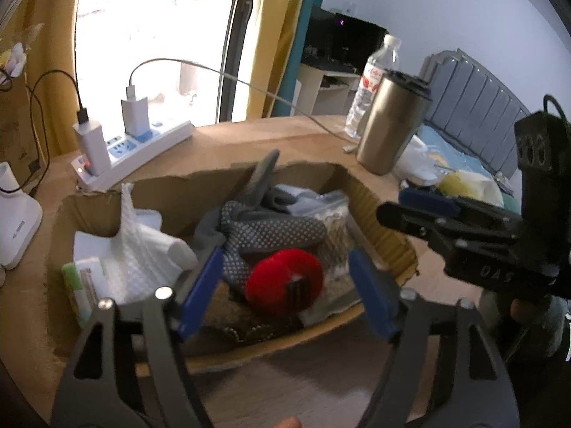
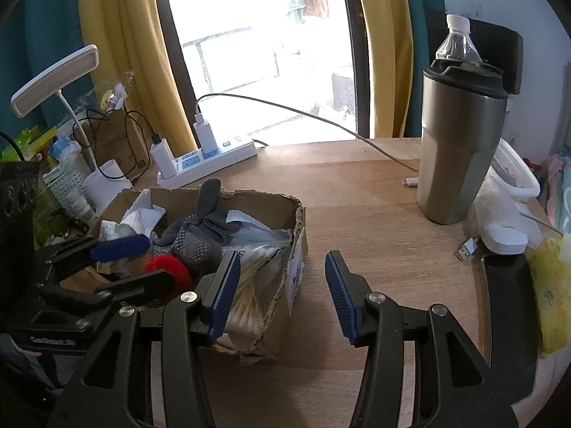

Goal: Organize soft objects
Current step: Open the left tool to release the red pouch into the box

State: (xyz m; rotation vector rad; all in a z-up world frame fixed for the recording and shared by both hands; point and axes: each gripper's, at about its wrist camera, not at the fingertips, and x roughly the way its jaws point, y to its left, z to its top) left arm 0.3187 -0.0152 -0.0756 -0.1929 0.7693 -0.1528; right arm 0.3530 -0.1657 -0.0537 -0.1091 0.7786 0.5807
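Observation:
A torn cardboard box (image 1: 374, 192) sits on the wooden desk, holding grey dotted socks (image 1: 278, 232), a white padded wrap (image 1: 142, 246), a bag of cotton swabs (image 2: 257, 264) and a red fuzzy scrunchie (image 1: 282, 285). My left gripper (image 1: 285, 255) hovers over the box, open, with the scrunchie lying between its blue pads (image 1: 200, 285) and touching neither. In the right wrist view the same box (image 2: 296, 274) is at left, with the scrunchie (image 2: 167, 265) under the left gripper (image 2: 160, 258). My right gripper (image 2: 282, 255) stands open and empty beside the box's right wall.
A white power strip (image 1: 142, 149) with chargers and cables lies behind the box. A steel tumbler (image 2: 460, 149) and a water bottle (image 1: 374, 85) stand at the back right. A desk lamp (image 2: 53, 82) is at left; a white mouse (image 2: 503, 239) and a yellow pack (image 2: 549, 292) are at right.

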